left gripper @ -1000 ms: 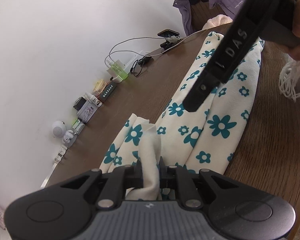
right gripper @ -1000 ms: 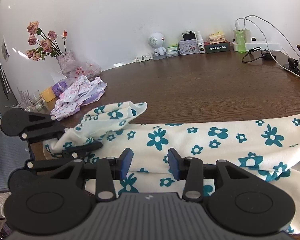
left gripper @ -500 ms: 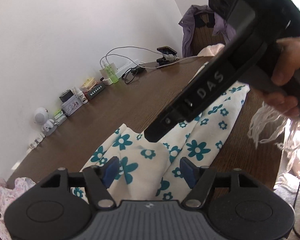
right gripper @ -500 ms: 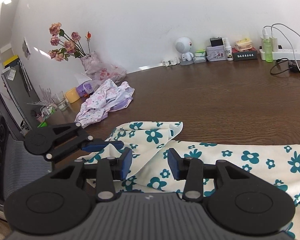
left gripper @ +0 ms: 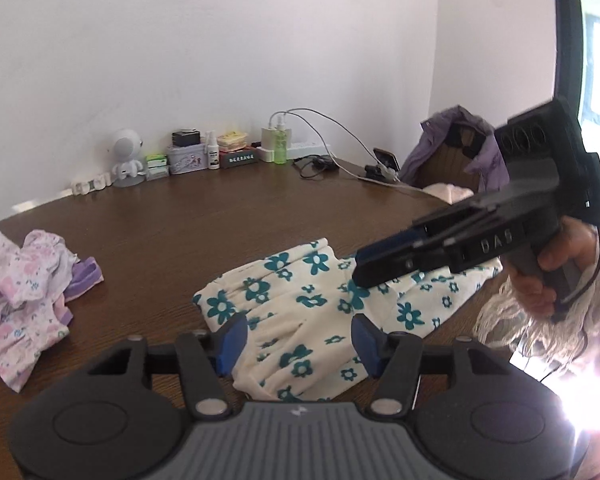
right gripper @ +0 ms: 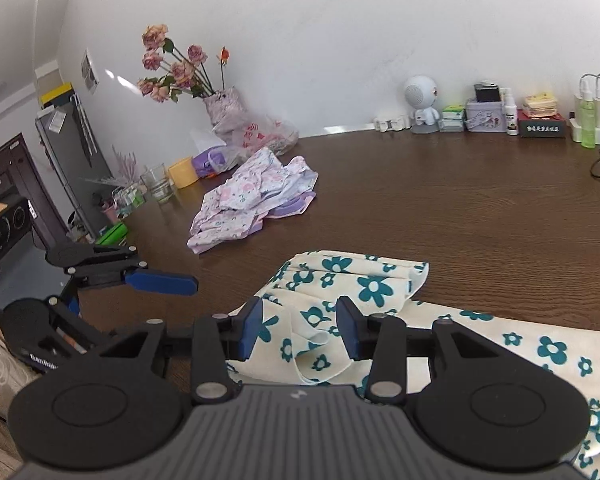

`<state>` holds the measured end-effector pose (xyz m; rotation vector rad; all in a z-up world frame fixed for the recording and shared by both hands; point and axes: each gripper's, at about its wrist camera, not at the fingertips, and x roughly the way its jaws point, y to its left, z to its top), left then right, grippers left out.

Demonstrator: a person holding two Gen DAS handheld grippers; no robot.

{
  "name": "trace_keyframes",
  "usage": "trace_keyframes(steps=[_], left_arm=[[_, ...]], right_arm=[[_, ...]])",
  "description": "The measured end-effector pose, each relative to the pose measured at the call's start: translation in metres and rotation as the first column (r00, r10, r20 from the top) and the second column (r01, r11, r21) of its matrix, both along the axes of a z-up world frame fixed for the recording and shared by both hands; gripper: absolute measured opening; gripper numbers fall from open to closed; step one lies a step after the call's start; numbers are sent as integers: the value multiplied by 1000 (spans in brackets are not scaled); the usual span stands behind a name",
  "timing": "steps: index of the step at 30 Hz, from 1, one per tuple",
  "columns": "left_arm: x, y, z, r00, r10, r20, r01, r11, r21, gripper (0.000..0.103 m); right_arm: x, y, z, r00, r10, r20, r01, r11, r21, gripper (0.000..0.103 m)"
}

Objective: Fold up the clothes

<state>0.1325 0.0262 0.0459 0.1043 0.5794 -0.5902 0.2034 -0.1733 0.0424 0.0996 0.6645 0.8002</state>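
Observation:
A cream cloth with teal flowers (left gripper: 312, 304) lies on the brown table (left gripper: 204, 220), one end folded over; it also shows in the right wrist view (right gripper: 364, 292). My left gripper (left gripper: 298, 340) is open and empty just above the cloth's near edge; it also shows at the left of the right wrist view (right gripper: 160, 280). My right gripper (right gripper: 300, 330) is open and empty over the folded end; in the left wrist view it (left gripper: 384, 268) hovers above the cloth from the right.
A crumpled pink and purple floral garment (right gripper: 256, 196) lies at the left of the table. A vase of roses (right gripper: 220, 104), bags, a glass and a yellow cup stand at the far left. A toy robot (left gripper: 126, 156), tins, bottles, a power strip and cables line the back wall.
My left gripper has let go of the cloth's end, opened and drawn back. The folded end now lies flat on the cloth. My right gripper has opened wider and lifted.

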Motion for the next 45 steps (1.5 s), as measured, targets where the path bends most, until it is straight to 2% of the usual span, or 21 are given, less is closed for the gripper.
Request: trace_keyframes(steps=[1, 3, 4, 5, 6, 8, 13, 17, 19, 21, 22, 23, 24, 27, 28, 30, 31, 33, 36, 40, 45], left_arm=[[3, 4, -1, 1000, 8, -6, -8, 1000, -15, 50], [10, 4, -8, 1000, 19, -12, -19, 1000, 6, 41], [13, 1, -14, 1000, 17, -18, -17, 999, 29, 38], [16, -1, -19, 1000, 15, -24, -14, 999, 53, 32], [19, -5, -24, 999, 6, -35, -3, 997, 71, 23], [23, -10, -33, 999, -10, -43, 14, 995, 102, 19], [27, -17, -39, 999, -23, -33, 27, 991, 128, 19], [26, -21, -40, 999, -27, -26, 31, 989, 146, 21], [27, -23, -41, 999, -27, -24, 31, 987, 155, 21], [27, -25, -41, 999, -28, -24, 32, 986, 163, 21], [27, -26, -42, 999, -31, -25, 34, 986, 165, 21], [27, -27, -42, 999, -34, -25, 37, 985, 168, 21], [27, -28, -42, 999, -36, -24, 39, 984, 171, 22], [24, -26, -38, 999, -34, -16, 36, 986, 161, 24], [23, -22, -35, 999, -30, -12, 32, 988, 149, 24], [20, -10, -29, 1000, -10, -10, 11, 993, 115, 24], [19, -4, -27, 1000, -1, -10, 2, 995, 101, 24], [18, 5, -24, 1000, 6, -19, -4, 996, 90, 22], [20, 9, -25, 999, -13, -38, 16, 995, 96, 10], [23, -2, -34, 997, -54, -53, 61, 990, 126, 8], [28, -14, -44, 997, -63, -50, 71, 982, 177, 9]], right_arm=[[2, 7, -1, 1000, 16, -6, -16, 1000, -14, 41], [-1, 16, -8, 999, 39, -1, -39, 998, -57, 41], [-2, 18, -11, 999, 39, 4, -38, 996, -84, 31], [-3, 18, -16, 1000, 31, 0, -31, 994, -105, 12], [-4, 17, -21, 1000, 22, -6, -22, 992, -125, 4], [-6, 14, -29, 1000, 6, -12, -8, 988, -152, 3], [-10, 6, -41, 999, -43, 5, 43, 978, -205, 2], [-9, -1, -46, 997, -73, 0, 72, 978, -195, 2], [-10, -7, -41, 996, -84, -8, 82, 986, -147, 5], [-14, -14, -31, 997, -81, -10, 80, 993, -92, 12], [-16, -16, -25, 997, -71, -7, 70, 995, -75, 25], [-18, -16, -21, 999, -48, -9, 47, 997, -65, 44], [-19, -15, -16, 1000, -21, -13, 21, 998, -57, 52], [-13, -2, -20, 999, 16, -49, -21, 993, -117, 52], [-11, 5, -25, 998, 24, -59, -32, 988, -149, 50], [-10, 10, -31, 997, 38, -74, -50, 985, -167, 30], [-11, 10, -33, 996, 44, -80, -56, 985, -160, 3], [-13, 8, -34, 996, 45, -81, -57, 987, -153, 3], [-18, 1, -30, 998, 29, -51, -37, 987, -159, 3], [-20, 2, -37, 999, 14, -46, -23, 979, -204, 3], [-20, 2, -51, 998, -19, -64, 5, 978, -207, 3]])
